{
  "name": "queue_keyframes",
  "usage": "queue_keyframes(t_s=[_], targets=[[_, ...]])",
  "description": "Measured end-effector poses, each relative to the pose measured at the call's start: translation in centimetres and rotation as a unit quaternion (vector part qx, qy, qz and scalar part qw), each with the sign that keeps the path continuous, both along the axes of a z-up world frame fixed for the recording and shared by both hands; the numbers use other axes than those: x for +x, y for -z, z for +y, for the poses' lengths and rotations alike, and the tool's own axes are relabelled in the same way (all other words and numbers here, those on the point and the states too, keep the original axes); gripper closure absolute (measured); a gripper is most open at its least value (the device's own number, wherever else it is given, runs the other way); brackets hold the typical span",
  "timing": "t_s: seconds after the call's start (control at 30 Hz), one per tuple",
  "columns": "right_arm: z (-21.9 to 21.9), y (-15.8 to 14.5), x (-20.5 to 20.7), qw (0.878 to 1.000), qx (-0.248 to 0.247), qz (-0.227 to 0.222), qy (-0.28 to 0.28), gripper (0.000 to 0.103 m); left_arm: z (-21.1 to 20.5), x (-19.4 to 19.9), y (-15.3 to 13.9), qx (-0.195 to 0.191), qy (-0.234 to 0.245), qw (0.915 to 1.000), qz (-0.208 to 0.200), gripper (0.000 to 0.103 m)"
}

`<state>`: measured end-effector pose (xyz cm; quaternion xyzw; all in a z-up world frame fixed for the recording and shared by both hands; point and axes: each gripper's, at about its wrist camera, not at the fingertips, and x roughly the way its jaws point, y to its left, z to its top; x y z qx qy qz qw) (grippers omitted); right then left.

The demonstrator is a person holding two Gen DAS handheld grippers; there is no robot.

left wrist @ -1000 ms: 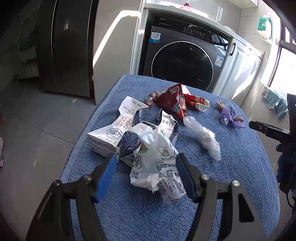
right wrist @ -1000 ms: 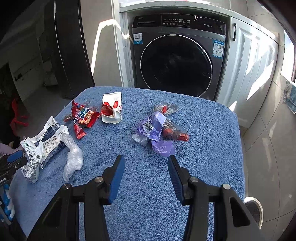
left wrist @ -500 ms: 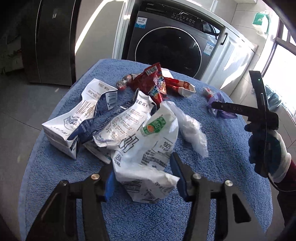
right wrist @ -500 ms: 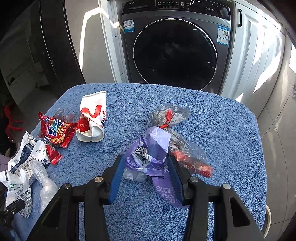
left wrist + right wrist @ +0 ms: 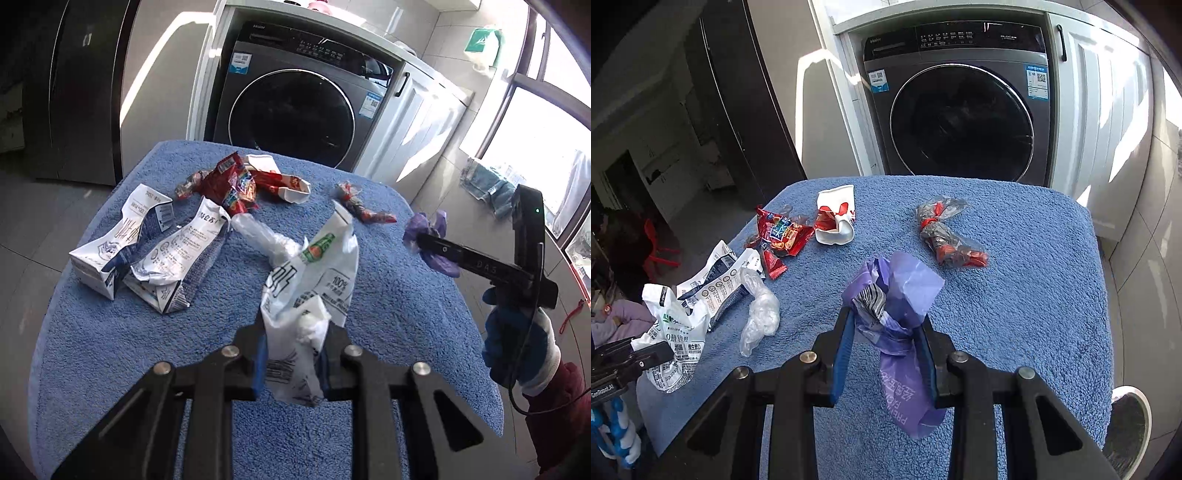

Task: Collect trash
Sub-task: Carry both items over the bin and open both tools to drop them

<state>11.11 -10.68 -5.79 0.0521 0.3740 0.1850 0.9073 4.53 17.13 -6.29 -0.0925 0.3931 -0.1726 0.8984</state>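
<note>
Above the blue desk [image 5: 147,350], the left claw [image 5: 293,354] is closing, pinching a white bag [image 5: 314,273]. Right of that bag, the right claw [image 5: 886,347] is closing on a purple wrapper [image 5: 901,291], also lifted off the desk.

We were in somebody's home, laundry corner off the kitchen: a front-loading washing machine [image 5: 960,110] sat built in under a counter beside white cabinet doors [image 5: 1104,122], a dark fridge [image 5: 70,92] nearby, tiled floor [image 5: 1145,266], sunny window [image 5: 546,122].

White bag [image 5: 314,284] with black print, purple wrapper [image 5: 897,295], red packet [image 5: 781,230], blue towel [image 5: 1015,295].
</note>
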Motion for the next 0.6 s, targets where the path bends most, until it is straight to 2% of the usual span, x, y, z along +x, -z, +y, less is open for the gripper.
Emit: queue_keyframes(t_s=[0.1,0.17,0.3,0.47,0.6], targets=[[-5.1,-1.4,-2.8,0.999,0.004,-0.013,0.035,0.073,-4.7,0.1,-1.6,-0.002,0.051,0.9987,-0.009,0.083],[-8.7,-2.0,-4.3,0.998,-0.010,-0.020,0.066,0.073,-8.8,0.6,-2.5,-0.010,0.094,0.9955,-0.011,0.083],[-16.0,-1.6,-6.4,0.991,-0.030,-0.011,0.128,0.072,-18.6,1.7,-3.2,-0.016,0.180,0.9836,-0.003,0.083],[-23.5,1.3,-7.6,0.978,-0.047,0.022,0.202,0.071,-30.5,3.3,-2.0,-0.003,0.260,0.9651,0.027,0.083],[-27.9,4.5,-7.3,0.968,-0.049,0.059,0.240,0.068,-38.1,5.3,0.4,-0.008,0.289,0.9552,0.066,0.080]])
